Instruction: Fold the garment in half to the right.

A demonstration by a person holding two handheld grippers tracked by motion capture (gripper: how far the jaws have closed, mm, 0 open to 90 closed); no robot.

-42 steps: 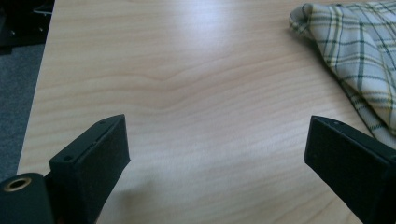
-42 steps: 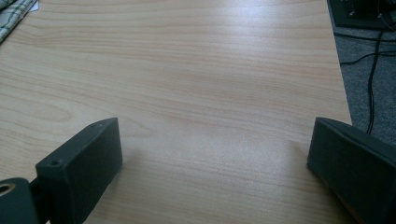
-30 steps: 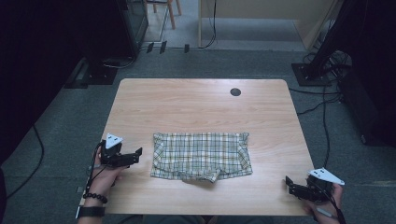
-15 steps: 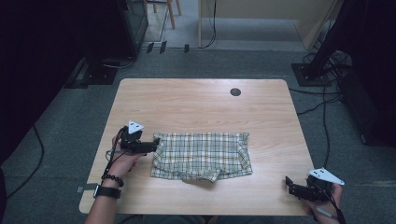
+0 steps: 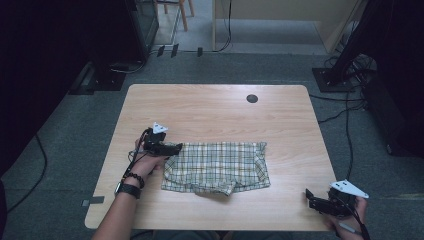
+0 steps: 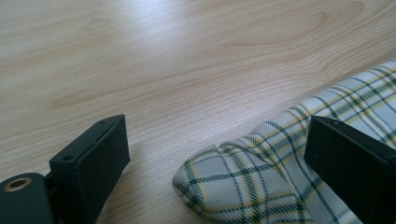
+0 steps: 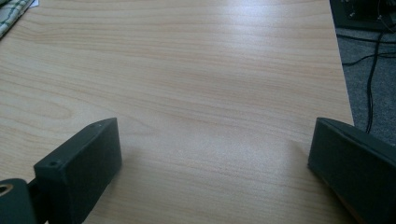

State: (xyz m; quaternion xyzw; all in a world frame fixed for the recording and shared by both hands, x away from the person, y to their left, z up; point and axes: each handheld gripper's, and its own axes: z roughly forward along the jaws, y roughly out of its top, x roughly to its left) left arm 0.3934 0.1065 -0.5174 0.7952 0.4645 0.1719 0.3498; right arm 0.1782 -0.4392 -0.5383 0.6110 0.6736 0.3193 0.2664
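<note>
Left gripper — jaws spread around plaid cloth corner; right gripper released over bare wooden table — cables on grey floor.

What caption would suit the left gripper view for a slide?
Open left gripper closing in on a corner of the folded plaid cloth on the wooden table.

The left gripper is held low and level by the left hand, with its jaws spread wide and pointed to the right. The left forearm is stretched forward from the bottom edge, and a dark band is worn on the wrist. The right gripper is held by the right hand near the bottom right, with its jaws wide apart and pointed left.
</note>
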